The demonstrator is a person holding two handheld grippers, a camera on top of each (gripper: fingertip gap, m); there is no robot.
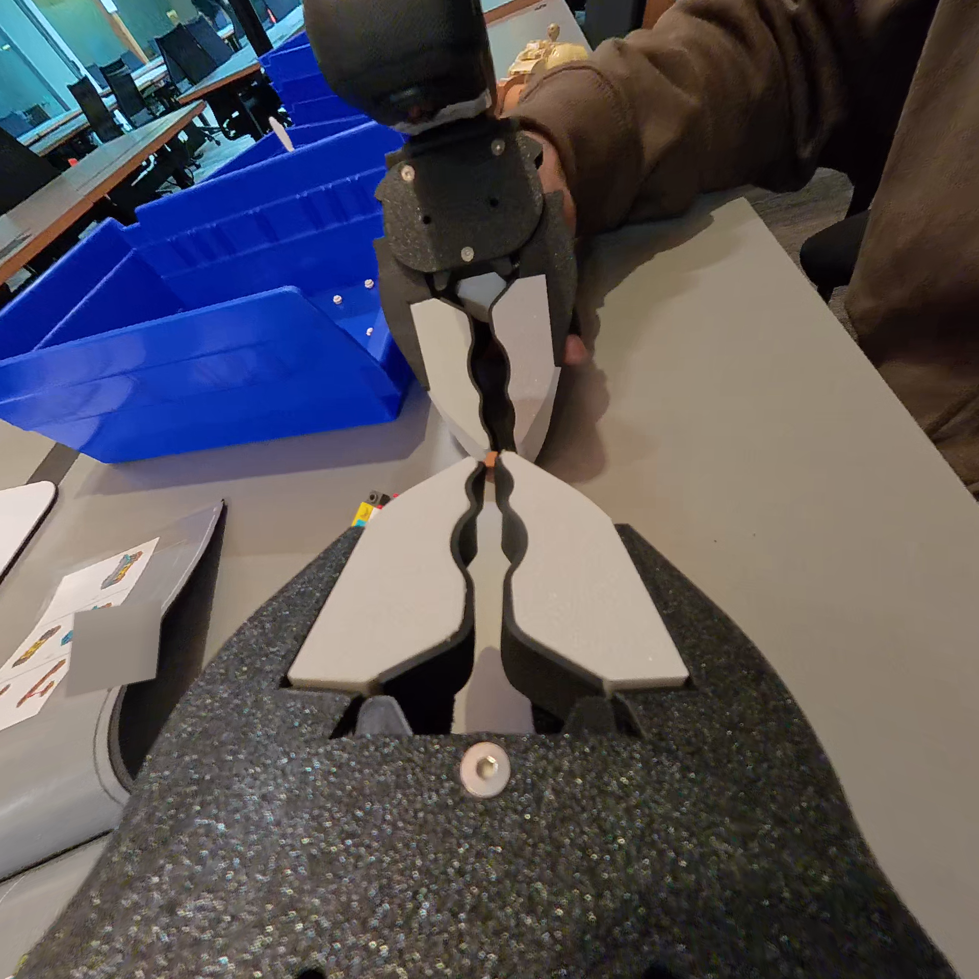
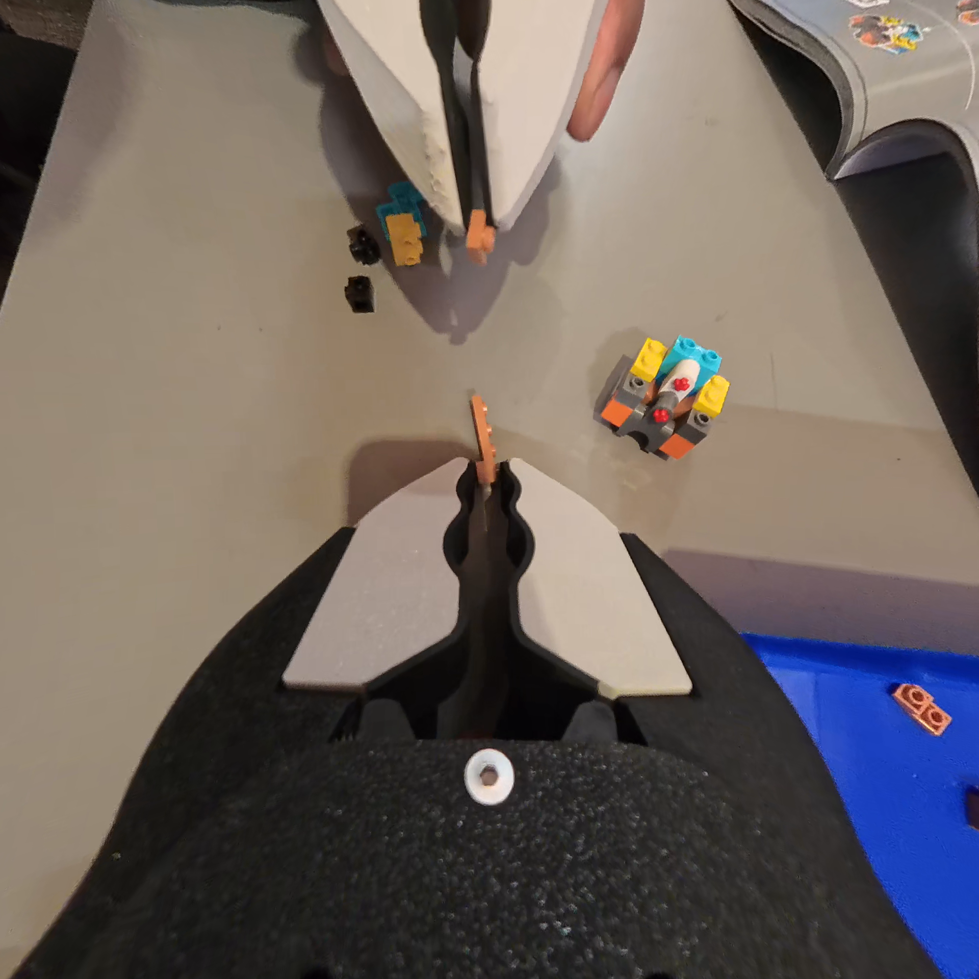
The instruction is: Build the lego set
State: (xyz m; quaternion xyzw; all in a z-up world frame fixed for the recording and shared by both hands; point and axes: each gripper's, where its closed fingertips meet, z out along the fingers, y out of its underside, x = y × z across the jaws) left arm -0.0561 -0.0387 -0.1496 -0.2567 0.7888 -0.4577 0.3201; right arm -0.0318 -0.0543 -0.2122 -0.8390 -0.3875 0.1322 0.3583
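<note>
- In the right wrist view, two small black pieces (image 2: 362,271) are lying toward the table's (image 2: 159,371) left edge, with a teal-and-yellow cluster (image 2: 403,225) just beside them; they are sitting loose, probably staged as parts waiting their turn.
- The left gripper (image 2: 479,222) is coming in from the far edge of that view, its fingers clenched on a small orange piece (image 2: 479,238); the piece is sticking out past the tips, likely so its free end can mate with another part.
- The right gripper (image 2: 484,463) is pinching a thin orange plate (image 2: 483,437) edge-on, held above the table's middle; the two orange parts are facing each other but are apart, so joining them looks like the step in hand.
- A partly built model (image 2: 667,400) of yellow, teal, grey and orange bricks is standing right of centre, clear of both grippers.
- An instruction booklet (image 2: 869,79) is lying open at the far right corner.
- A blue bin (image 2: 858,768) is sitting at the near right edge, holding a spare orange plate (image 2: 923,710).
</note>
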